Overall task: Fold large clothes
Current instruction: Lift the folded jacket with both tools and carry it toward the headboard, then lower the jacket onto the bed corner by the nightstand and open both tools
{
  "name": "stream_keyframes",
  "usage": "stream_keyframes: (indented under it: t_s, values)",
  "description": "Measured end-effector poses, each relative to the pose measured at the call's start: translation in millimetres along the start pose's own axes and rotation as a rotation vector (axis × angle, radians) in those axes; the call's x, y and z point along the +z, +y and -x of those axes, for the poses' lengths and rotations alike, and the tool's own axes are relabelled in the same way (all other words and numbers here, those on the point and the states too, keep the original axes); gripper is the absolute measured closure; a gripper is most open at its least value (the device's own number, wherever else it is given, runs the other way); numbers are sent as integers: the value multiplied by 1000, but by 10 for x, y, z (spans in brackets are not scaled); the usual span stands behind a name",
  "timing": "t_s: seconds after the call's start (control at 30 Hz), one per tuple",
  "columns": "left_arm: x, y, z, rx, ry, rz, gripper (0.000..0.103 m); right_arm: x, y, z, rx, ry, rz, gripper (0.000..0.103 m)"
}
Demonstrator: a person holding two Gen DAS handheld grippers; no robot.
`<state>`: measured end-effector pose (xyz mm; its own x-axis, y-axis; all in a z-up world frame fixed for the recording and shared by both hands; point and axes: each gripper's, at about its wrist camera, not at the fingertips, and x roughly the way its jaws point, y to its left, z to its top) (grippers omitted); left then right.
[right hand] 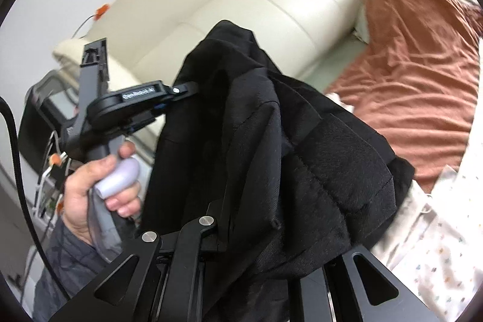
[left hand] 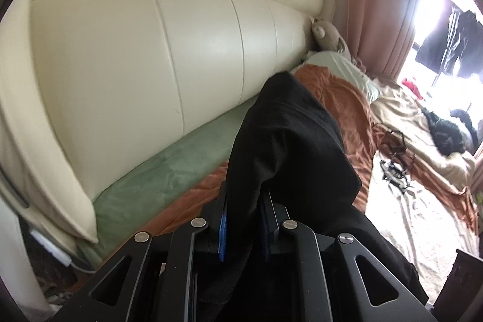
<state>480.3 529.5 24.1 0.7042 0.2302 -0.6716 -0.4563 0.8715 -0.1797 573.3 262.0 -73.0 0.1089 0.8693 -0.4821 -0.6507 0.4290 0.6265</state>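
Note:
A large black garment [left hand: 289,141] hangs bunched between both grippers, lifted above the bed. In the left wrist view my left gripper [left hand: 244,219] is shut on a fold of it, blue pads pressing the cloth. In the right wrist view the same garment [right hand: 271,156] covers my right gripper [right hand: 259,219]; only its left finger [right hand: 223,219] shows, the right one is hidden under cloth, and the cloth runs between them. The left gripper [right hand: 181,89] also shows there, held by a hand [right hand: 99,186], clamped on the garment's upper edge.
A cream padded headboard [left hand: 135,74] runs along the back. An orange blanket [right hand: 416,65] and green sheet [left hand: 169,171] cover the bed. A patterned white cloth [right hand: 437,246] lies at the right. Pink curtains [left hand: 386,5], a bright window and dark clothes [left hand: 446,129] are far right.

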Motion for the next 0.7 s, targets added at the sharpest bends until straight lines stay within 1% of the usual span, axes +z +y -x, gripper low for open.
stream_keyframes:
  t_s: [0.07, 0.13, 0.17, 0.2, 0.27, 0.33, 0.37, 0.4, 0.43, 0.47, 0.5, 0.53, 0.57, 0.6, 0.7]
  values:
    - [-19, -70, -158, 18, 7, -22, 84, -11, -230, -51, -16, -13, -40, 91]
    - [-67, -160, -226, 72, 8, -78, 78, -49, -441, -113, -40, -23, -78, 91]
    - [-99, -169, -221, 100, 0, -97, 78, -95, -583, -193, -63, -16, -113, 91]
    - [-156, -179, -155, 125, -22, -115, 77, -124, -659, -242, -78, -2, -135, 91]
    - [-234, -157, -47, 146, -19, -143, 73, -215, -839, -370, -103, 20, -166, 91]
    - [-364, -49, 94, 130, -2, -142, 66, -235, -946, -433, -86, 32, -189, 91]
    - [-444, 12, 193, 121, -3, -138, 64, -235, -952, -443, -90, 33, -194, 91]
    - [-517, 54, 284, 119, -7, -139, 58, -226, -943, -437, -97, 33, -193, 91]
    - [-571, 73, 341, 122, -17, -141, 55, -208, -926, -433, -99, 33, -186, 91]
    - [-691, 135, 483, 147, -46, -141, 54, -170, -879, -428, -100, 31, -170, 91]
    - [-778, 160, 566, 160, -60, -145, 50, -160, -861, -413, -103, 29, -159, 91]
    - [-850, 161, 604, 160, -62, -149, 43, -141, -827, -393, -111, 26, -146, 91]
    - [-935, 211, 667, 159, -61, -149, 40, -102, -783, -379, -120, 22, -134, 92]
    - [-1020, 276, 725, 166, -61, -142, 38, -66, -810, -398, -128, 20, -129, 92]
    - [-1179, 454, 801, 185, -50, -106, 38, -72, -803, -390, -175, 25, -118, 91]
